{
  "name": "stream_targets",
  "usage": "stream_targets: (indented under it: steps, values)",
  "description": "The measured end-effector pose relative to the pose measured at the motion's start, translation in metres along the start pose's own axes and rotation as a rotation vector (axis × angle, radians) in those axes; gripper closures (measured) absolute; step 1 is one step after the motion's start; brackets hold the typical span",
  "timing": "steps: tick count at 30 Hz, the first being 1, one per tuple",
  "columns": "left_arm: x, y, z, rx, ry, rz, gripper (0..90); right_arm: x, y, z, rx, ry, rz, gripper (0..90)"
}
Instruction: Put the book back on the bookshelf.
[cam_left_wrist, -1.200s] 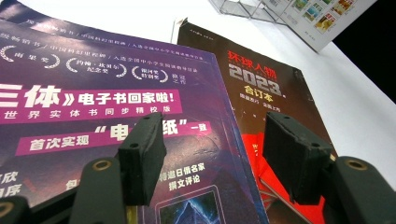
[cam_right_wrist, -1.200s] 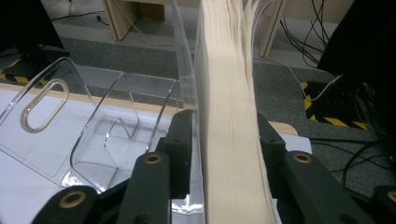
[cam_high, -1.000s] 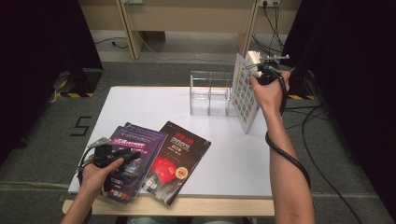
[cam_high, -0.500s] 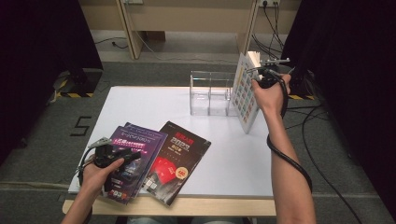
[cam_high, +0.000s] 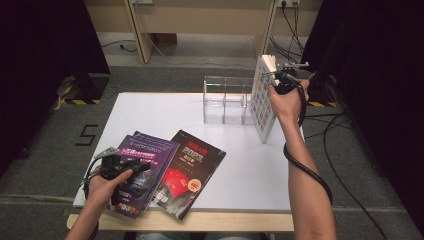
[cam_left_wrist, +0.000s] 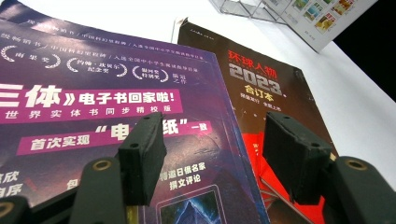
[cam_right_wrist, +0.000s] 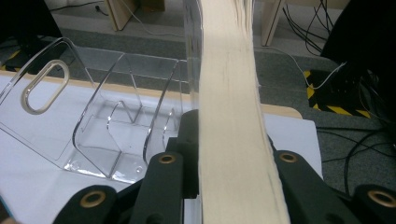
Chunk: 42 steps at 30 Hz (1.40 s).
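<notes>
At the far right side of the white table (cam_high: 250, 165), the right gripper (cam_high: 280, 80) holds a thick book (cam_high: 263, 97) that stands up on its bottom edge, just beside the clear plastic rack (cam_high: 225, 100). Its jaws have just been closing, and in the right gripper view they sit tight on both sides of the book's pale pages (cam_right_wrist: 229, 116), so the book is pinched between them. The clear plastic rack has a few slots, and the book looks to be at the slot on the end, but I cannot tell if it is inside or only next to the wall. On the near left, the left gripper (cam_high: 131, 167) rests over the purple magazine (cam_high: 142, 165), which lies on top of another one, with the black and red book (cam_high: 187, 172) touching its side. The left jaws stand apart with nothing between them; the purple cover (cam_left_wrist: 107, 93) is just under them. What could go wrong? The thick book is tall and heavy, and the grip is near its top. If the jaws let go too soon, it may tip over and fall flat. If the hand pushes sideways, the light rack may slide or tip. The book's corner may also catch on the rack wall and miss the slot.
</notes>
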<state>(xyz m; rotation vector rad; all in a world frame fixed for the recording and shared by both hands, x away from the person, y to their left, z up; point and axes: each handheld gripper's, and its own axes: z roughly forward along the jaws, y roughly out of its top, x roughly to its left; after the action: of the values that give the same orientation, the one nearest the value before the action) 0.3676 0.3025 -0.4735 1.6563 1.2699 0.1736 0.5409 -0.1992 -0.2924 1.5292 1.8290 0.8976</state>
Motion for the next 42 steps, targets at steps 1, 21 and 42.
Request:
stream_targets:
  steps: [1,21,42]
  values:
    - [0.0,0.0,0.0,0.0,0.0,0.001,38.1,0.0,0.0,0.0,-0.001,-0.001,0.003,74.0]
    - [0.004,0.0,0.0,0.001,0.004,-0.008,38.1,0.007,0.014,0.006,-0.078,-0.001,0.029,74.3]
    - [0.004,0.0,0.0,0.005,0.004,-0.003,38.1,0.002,0.011,0.026,-0.088,-0.031,0.049,74.1]
